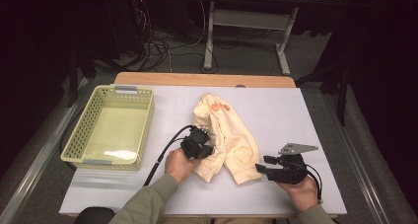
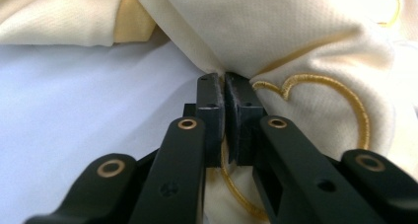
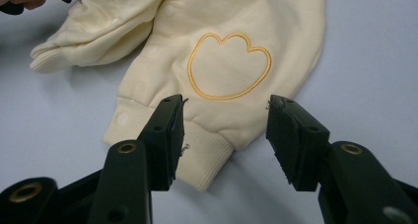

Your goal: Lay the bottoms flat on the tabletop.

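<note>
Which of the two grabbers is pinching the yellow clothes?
The left gripper: its jaws are shut on the cream garment. The right gripper has open jaws, touching nothing.

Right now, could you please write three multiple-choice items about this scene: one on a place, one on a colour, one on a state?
1. The basket stands where from the garment?
A left
B right
C on it

2. The stitched outline on the garment is
A blue
B golden
C black

3. The left tool is
A wide open
B lying in the basket
C shut on the garment

Key: A, the high view shows it at the left; B, golden thread; C, its jaws pinch the cloth.
</note>
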The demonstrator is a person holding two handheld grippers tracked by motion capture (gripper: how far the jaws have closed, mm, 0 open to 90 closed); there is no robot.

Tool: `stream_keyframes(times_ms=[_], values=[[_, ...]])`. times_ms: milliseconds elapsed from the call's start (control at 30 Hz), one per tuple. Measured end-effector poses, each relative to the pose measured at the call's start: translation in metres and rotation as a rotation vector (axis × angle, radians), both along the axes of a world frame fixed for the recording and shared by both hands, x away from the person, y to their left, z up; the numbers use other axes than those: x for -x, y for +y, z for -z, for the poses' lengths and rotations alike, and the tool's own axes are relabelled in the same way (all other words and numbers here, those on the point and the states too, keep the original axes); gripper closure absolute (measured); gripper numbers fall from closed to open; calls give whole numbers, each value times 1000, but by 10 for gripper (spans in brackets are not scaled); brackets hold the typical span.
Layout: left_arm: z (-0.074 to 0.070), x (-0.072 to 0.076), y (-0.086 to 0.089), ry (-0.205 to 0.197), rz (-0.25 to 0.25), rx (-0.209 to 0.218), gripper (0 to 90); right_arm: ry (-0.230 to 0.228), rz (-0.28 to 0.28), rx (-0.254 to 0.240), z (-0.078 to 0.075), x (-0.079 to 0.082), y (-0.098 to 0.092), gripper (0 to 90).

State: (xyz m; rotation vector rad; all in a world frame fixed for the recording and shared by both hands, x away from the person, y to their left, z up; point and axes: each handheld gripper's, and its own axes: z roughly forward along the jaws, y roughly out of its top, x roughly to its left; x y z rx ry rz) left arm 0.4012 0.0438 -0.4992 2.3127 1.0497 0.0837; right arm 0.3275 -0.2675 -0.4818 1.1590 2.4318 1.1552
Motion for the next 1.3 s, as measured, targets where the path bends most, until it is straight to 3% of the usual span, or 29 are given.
stream_keyframes(times_ms=[267, 600, 833, 1300], values=[[1, 2, -4, -20, 17, -19, 856, 6, -1, 3, 0, 0, 1, 492], [-3, 2, -4, 27, 59, -14, 856, 1, -3, -1, 0, 0, 0, 492], [-22, 11, 17, -14, 59, -26, 856, 3, -2, 1, 0, 0, 0, 491], [-44, 32, 58, -68, 13, 19, 850, 11, -2, 3, 2, -1, 1, 493]])
